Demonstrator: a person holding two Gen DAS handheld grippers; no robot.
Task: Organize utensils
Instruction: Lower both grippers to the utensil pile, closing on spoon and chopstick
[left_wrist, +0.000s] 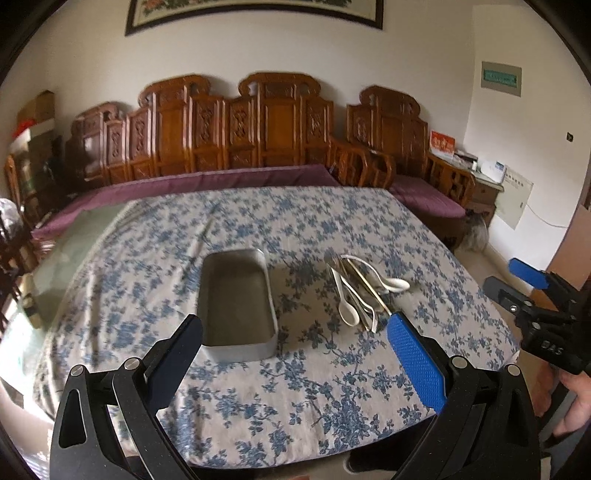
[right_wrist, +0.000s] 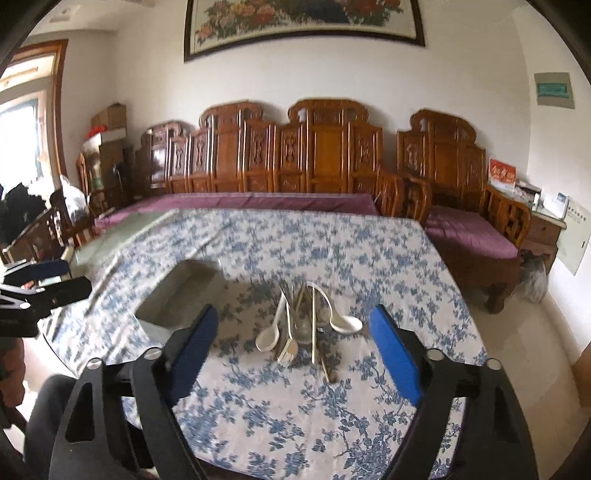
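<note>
Lying in a loose pile on the tablecloth: utensils, right of the tray and well apart from it.
- White ceramic spoons, two seen clearly, bowls toward the near edge in the left wrist view; one further white spoon bowl-out at the pile's right side.
- Metal pieces and chopsticks laid lengthwise among the spoons, overlapping; exact count not readable.
- One pale squared handle end at the near edge of the pile; kind of utensil not clear.

Metal tray: rectangular, rounded corners, raised rim, nothing visible inside. Set flat on the cloth, long side running away from the cameras.

Tablecloth: white with blue floral print, draped over the table, creased toward the far left.

Left gripper: blue-padded fingers spread wide, nothing between them, hovering above the near table edge, framing the tray's near end and the pile's near end.

Right gripper: fingers apart, nothing held, pads clear of all items, pile centred in the gap but farther off.

Hand: partly visible at the right edge of the left wrist view, below the other tool.

Behind the table: carved wooden bench with purple cushion; framed floral picture on the wall.
</note>
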